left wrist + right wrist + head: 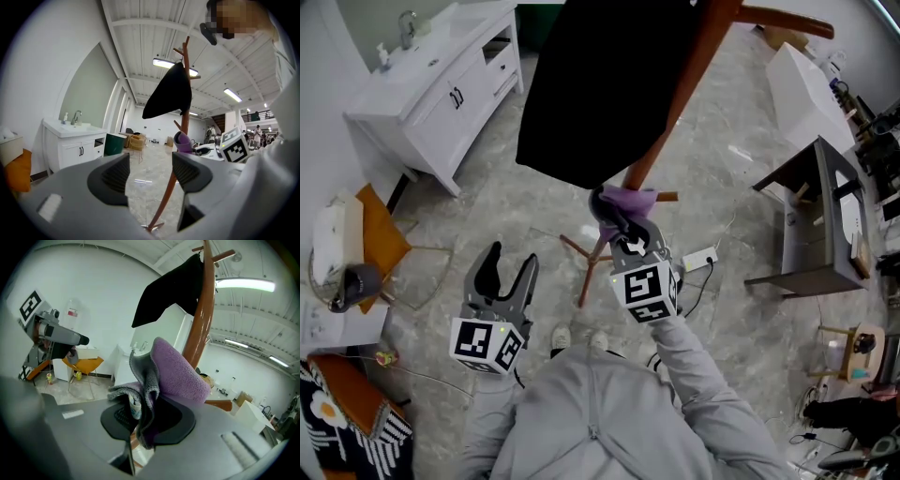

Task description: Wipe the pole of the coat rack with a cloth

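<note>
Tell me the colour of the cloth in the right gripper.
Purple cloth, grey-edged; clearest in right gripper view.

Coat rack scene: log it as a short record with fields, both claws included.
target: pole, reddish-brown
tool: cloth, purple, against the pole below the garment
right side: right claw shut on the cloth
left side: left claw open, nothing between its jaws, clear of the pole
hanging: black garment on the upper rack
</note>
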The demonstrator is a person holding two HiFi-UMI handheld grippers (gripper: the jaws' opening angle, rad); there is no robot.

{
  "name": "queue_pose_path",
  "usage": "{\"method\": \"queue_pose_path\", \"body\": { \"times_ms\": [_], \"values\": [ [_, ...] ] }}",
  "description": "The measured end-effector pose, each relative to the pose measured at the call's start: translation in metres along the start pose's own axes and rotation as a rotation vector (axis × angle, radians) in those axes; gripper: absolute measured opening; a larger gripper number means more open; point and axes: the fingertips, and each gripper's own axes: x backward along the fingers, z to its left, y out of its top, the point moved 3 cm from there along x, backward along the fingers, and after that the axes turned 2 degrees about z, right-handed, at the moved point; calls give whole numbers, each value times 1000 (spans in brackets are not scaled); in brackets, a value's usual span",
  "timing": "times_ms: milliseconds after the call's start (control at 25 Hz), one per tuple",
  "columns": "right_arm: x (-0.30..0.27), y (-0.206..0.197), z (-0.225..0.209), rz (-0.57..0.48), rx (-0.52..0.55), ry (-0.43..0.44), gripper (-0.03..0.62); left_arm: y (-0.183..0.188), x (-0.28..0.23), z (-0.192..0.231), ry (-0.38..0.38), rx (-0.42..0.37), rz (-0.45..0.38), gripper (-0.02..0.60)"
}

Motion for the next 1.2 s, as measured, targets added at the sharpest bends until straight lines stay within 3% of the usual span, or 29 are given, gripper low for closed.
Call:
{"method": "queue_pose_path", "body": {
  "times_ms": [400, 640, 800, 1000, 1200],
  "values": [
    [-12, -7, 22, 97, -24, 111, 57, -6, 0, 10, 8, 17, 18, 308],
    [-2, 0, 28, 93, -28, 120, 57, -5, -2, 14, -3, 18, 24, 308],
    [22, 6, 24, 55, -35, 69, 57, -4, -4, 14, -19, 12, 21, 308],
    [62, 25, 5, -49, -27, -54, 57, -3, -8, 9, -49, 9, 13, 308],
    [103, 41, -22, -154, -127, -126, 57, -1, -11, 1, -83, 5, 8, 308]
  ]
}}
